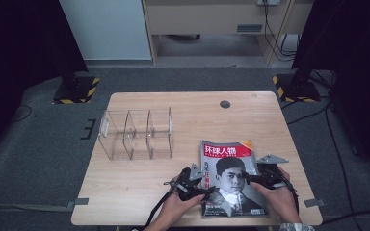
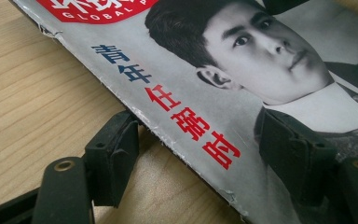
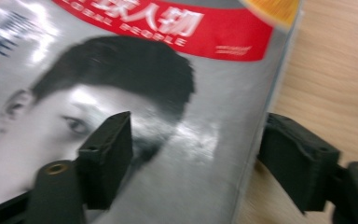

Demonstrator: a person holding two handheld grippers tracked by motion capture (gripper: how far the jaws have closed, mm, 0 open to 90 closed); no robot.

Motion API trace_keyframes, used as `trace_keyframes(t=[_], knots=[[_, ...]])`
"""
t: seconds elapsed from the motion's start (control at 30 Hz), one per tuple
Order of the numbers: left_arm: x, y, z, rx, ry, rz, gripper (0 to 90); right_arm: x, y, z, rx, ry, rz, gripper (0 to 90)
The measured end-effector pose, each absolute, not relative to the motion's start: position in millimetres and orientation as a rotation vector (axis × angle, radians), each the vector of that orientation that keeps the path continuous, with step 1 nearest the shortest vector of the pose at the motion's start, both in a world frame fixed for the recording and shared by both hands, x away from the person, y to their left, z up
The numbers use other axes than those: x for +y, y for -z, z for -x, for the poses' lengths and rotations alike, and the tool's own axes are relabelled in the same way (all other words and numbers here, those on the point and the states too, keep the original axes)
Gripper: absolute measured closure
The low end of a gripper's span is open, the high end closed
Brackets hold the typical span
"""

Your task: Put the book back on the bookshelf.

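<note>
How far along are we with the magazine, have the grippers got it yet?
Done so far: both grippers are down at the magazine, which lies flat on the table. In hand: the left gripper straddles its left edge and the right gripper its right edge, jaws open, nothing clamped. Left: closing and lifting; likely into the clear acrylic organizer, which stands with nothing in it.

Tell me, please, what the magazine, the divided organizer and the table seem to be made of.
Magazine: glossy coated paper; the cover reflects light and its edge is frayed white. Organizer: clear hard plastic, probably acrylic; the table shows through its walls. Table: pale wood-grain top, maybe laminate rather than solid wood.
</note>
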State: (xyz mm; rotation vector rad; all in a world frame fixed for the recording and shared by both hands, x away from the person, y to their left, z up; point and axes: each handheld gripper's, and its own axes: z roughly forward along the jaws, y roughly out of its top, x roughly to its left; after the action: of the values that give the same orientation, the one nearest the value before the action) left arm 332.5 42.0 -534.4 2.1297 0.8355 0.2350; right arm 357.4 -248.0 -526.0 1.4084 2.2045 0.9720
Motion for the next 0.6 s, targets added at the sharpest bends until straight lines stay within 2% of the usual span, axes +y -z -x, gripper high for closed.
trace_keyframes(t=[0.17, 0.37, 0.6], knots=[[41, 534, -332, 0.830, -0.248, -2.137, 29.6, -251, 526, -353, 2.221, -0.986, -1.417, 19.0], [43, 534, -333, 0.828, -0.233, -2.129, 32.4, -240, 532, -350, 2.270, -0.957, -1.385, 7.2], [45, 534, -335, 0.837, -0.212, -2.106, 38.4, -238, 534, -348, 2.254, -0.956, -1.360, 6.8]])
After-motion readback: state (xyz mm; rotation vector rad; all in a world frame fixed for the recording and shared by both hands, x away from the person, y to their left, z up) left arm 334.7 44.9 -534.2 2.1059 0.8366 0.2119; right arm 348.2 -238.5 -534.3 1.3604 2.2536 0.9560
